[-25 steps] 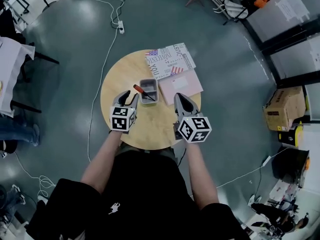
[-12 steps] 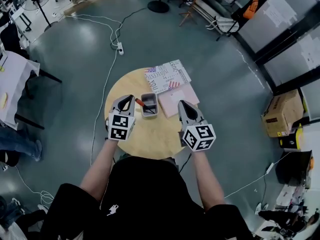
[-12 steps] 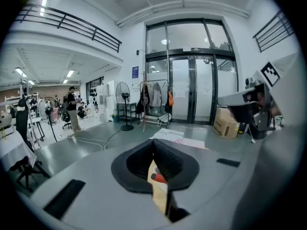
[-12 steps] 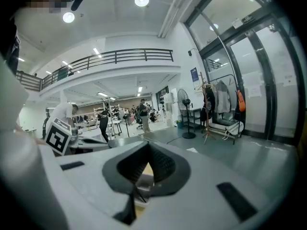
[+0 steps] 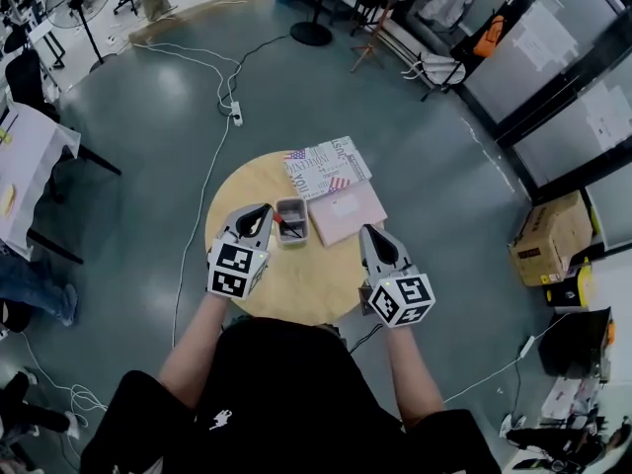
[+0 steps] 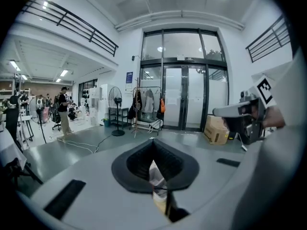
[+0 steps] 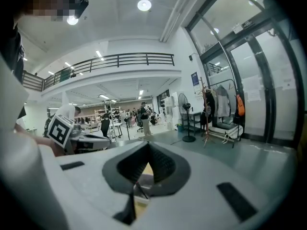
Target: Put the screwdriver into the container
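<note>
A small grey container (image 5: 291, 221) stands on the round wooden table (image 5: 296, 282). The red-handled screwdriver (image 5: 280, 222) lies inside it, its handle at the left rim and its dark shaft pointing right. My left gripper (image 5: 261, 211) is shut with nothing in it, its tips just left of the container. In its own view the jaws (image 6: 155, 166) meet in a closed seam. My right gripper (image 5: 369, 232) hangs over the table's right side, also shut and holding nothing, and its own view (image 7: 142, 172) shows the same.
A printed magazine (image 5: 328, 166) and a pink book (image 5: 347, 212) lie on the far side of the table, right of the container. A white cable with a power strip (image 5: 236, 117) runs over the floor at the left. A cardboard box (image 5: 548, 237) sits on the right.
The left jaws have gone from open to shut. Both grippers have drawn back a little from the container, and the head view has risen. The screwdriver rests in the container.
</note>
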Demonstrator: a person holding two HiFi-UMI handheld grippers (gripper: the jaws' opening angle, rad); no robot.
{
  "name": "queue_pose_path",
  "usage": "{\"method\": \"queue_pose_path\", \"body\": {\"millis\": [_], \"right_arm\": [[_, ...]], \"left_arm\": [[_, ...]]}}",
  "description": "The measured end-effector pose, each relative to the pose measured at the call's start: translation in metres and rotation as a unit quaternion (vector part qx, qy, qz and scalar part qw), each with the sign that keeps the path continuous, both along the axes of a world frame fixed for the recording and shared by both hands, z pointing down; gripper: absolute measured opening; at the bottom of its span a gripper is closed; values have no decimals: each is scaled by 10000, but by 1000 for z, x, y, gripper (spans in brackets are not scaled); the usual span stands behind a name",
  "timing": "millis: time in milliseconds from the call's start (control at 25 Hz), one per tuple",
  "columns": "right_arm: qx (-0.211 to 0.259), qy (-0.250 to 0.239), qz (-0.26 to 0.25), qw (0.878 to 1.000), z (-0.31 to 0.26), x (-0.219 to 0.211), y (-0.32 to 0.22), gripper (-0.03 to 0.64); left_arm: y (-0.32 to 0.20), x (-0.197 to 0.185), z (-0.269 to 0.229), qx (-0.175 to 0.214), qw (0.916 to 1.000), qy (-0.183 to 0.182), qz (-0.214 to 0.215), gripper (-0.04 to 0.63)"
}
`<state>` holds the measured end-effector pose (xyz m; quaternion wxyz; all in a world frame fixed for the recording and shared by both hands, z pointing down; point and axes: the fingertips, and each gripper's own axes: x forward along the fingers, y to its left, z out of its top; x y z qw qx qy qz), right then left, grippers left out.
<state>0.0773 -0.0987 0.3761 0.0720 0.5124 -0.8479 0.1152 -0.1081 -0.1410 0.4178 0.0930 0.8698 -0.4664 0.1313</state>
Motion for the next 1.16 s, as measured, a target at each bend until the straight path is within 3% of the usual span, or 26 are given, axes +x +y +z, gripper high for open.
{"method": "queue_pose_path", "body": {"millis": [560,920,1160], "right_arm": [[112,-65,232,9996,-14,0,5,2],[85,-3,240,9997,-12,-4,3,2],[60,53,220,9997,-9,-5,-2,2]], "left_arm": [[14,-1,-5,228,9997,18,57,3],[7,-13,8,-72,9989,430,-193,3],[1,-16,14,-108,9987,430,-232,3]]}}
